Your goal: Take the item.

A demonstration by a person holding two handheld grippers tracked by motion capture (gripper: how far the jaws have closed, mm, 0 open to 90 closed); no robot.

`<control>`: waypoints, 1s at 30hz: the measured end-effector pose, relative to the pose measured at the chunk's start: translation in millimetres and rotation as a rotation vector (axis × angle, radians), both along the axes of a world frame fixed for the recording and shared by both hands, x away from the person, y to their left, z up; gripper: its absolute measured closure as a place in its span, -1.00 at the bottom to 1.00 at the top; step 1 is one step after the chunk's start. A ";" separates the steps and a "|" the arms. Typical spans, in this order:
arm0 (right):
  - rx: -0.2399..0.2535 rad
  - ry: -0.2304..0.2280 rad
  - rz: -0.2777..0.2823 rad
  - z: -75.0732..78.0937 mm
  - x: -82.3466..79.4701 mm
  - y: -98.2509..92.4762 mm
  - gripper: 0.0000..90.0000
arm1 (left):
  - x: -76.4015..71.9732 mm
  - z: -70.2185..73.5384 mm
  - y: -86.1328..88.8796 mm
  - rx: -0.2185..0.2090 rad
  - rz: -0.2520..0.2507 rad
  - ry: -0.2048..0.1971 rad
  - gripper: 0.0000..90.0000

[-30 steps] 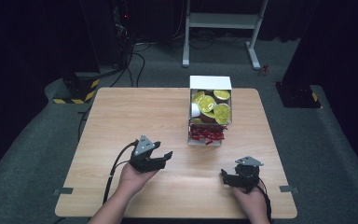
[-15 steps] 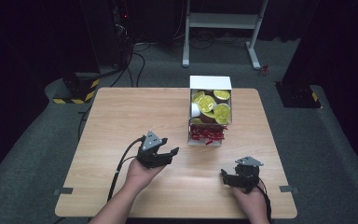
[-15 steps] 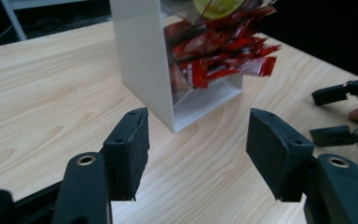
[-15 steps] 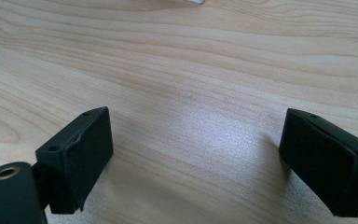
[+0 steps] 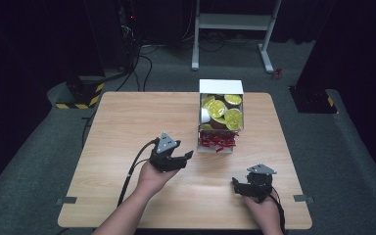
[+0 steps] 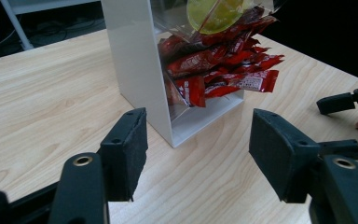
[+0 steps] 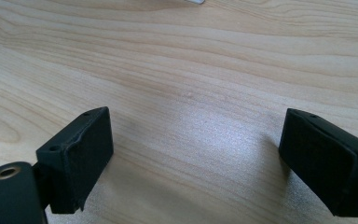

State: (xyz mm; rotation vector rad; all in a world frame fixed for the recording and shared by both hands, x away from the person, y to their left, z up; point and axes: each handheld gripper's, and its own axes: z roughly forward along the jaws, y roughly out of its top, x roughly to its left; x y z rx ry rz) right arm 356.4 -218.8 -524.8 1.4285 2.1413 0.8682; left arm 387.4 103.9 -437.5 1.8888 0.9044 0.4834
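Dispenser [image 5: 220, 122] just beyond left claw [image 5: 183, 157]

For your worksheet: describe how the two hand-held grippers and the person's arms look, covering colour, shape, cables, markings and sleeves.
Both the left gripper and the right gripper are black, each topped by a grey three-cornered plate. Their fingers are blocky, with flat matte pads and small screw holes; brass-coloured rivets sit at the pivots. A black cable trails from the left gripper, another from the right. No sleeve shows on the forearms.

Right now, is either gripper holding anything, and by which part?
Nothing is held. The left gripper is open, aimed at the red packets in the dispenser box; the right gripper is open over bare table.
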 end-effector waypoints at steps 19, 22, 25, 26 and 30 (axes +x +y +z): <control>-0.001 -0.002 0.002 0.0 0.0 -0.1 -0.78 | 16.1 5.4 -28.9 0.015 -0.003 -0.007 -0.38; -0.001 -0.001 0.002 0.0 0.0 -0.1 -0.78 | 18.1 6.2 -32.6 0.020 0.015 -0.008 -0.32; -0.001 -0.002 0.002 0.0 0.0 -0.1 -0.78 | 22.6 5.2 -38.6 0.032 0.014 0.001 -0.21; -0.001 -0.002 0.002 0.0 0.0 -0.1 -0.78 | 22.6 5.2 -38.6 0.032 0.014 0.001 -0.18; -0.001 -0.002 0.002 0.0 0.0 -0.1 -0.78 | 29.1 4.7 -44.7 0.037 0.016 -0.007 -0.09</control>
